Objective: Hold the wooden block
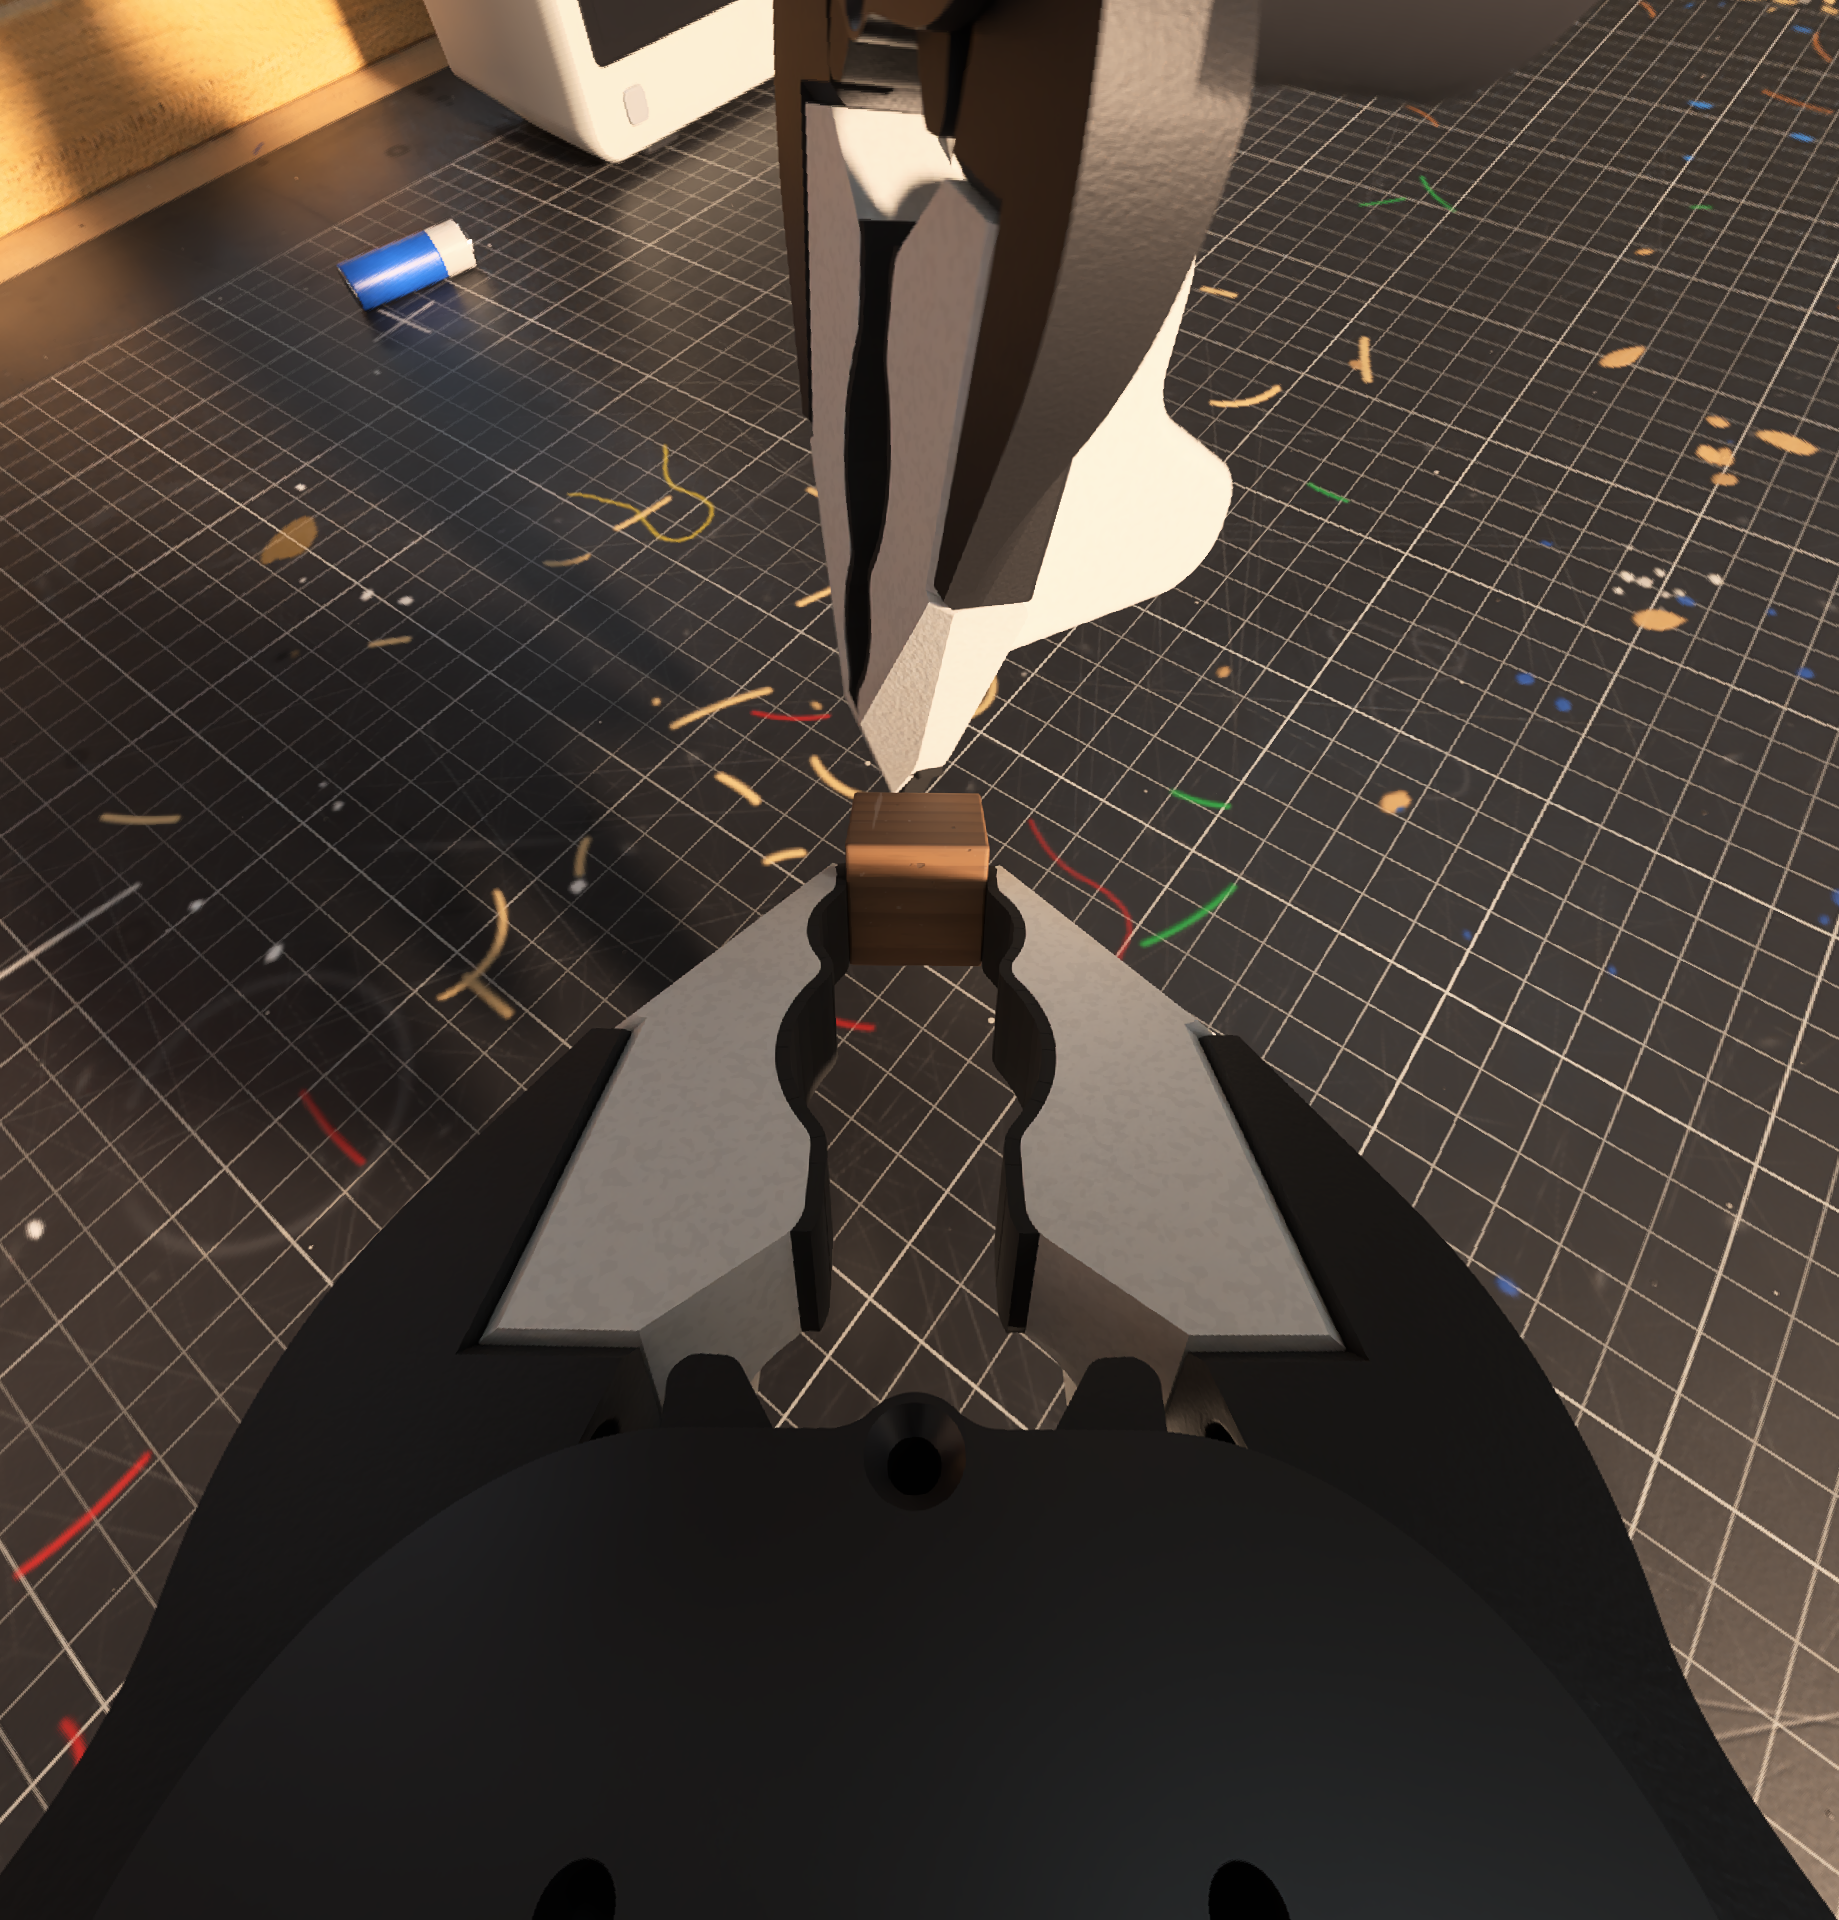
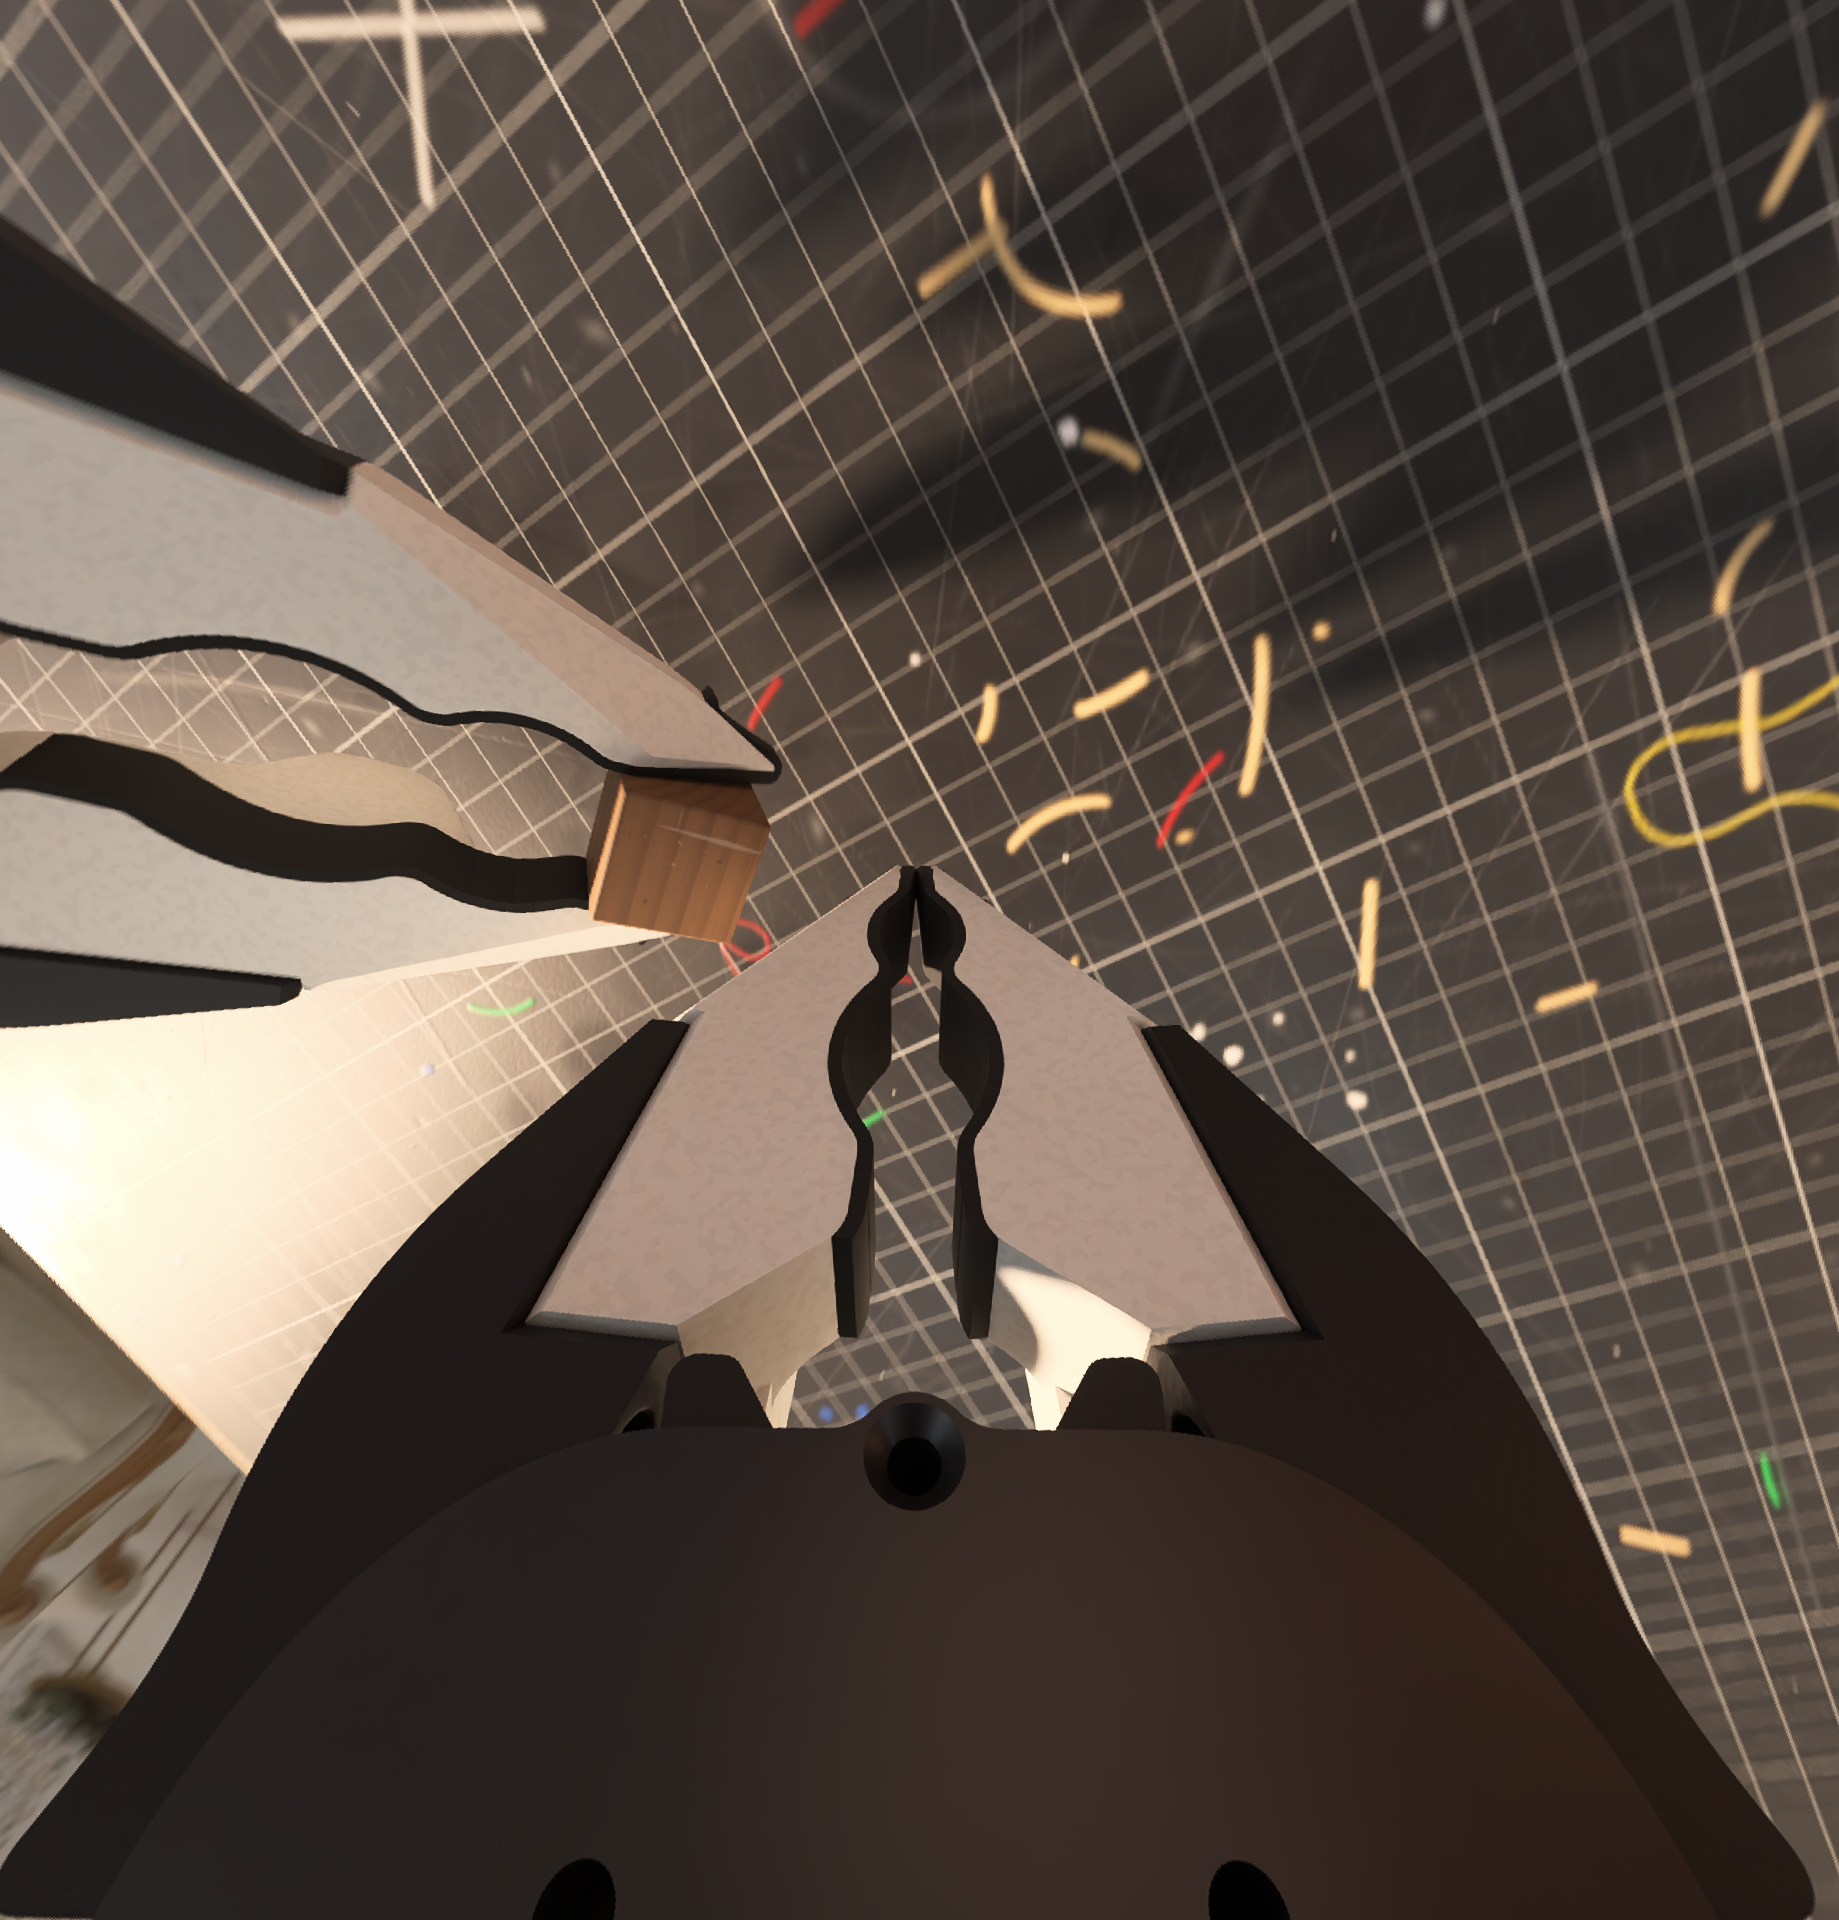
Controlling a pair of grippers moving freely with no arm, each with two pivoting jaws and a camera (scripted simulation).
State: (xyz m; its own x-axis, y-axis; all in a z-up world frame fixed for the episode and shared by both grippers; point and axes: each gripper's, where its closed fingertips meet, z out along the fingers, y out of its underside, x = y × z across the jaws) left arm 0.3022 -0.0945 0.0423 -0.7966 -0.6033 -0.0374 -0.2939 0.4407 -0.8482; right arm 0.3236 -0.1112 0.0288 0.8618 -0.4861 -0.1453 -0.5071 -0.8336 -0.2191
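A small wooden block (image 1: 915, 883) sits between the tips of my left gripper (image 1: 915, 914), which is shut on it and holds it above the dark grid mat (image 1: 375, 935). The block also shows in the right wrist view (image 2: 676, 862), clamped between the left gripper's fingers (image 2: 541, 665). My right gripper (image 2: 917, 883) is shut and empty, its tips just right of and below the block there. In the left wrist view the right gripper (image 1: 894, 769) comes down from above, its closed tips just behind the block's top far edge.
A blue and white cylinder (image 1: 408, 265) lies on the mat at the far left. A white device (image 1: 603, 73) stands at the back. A wooden edge (image 1: 115, 135) runs along the far left. The mat is flecked with coloured paint marks.
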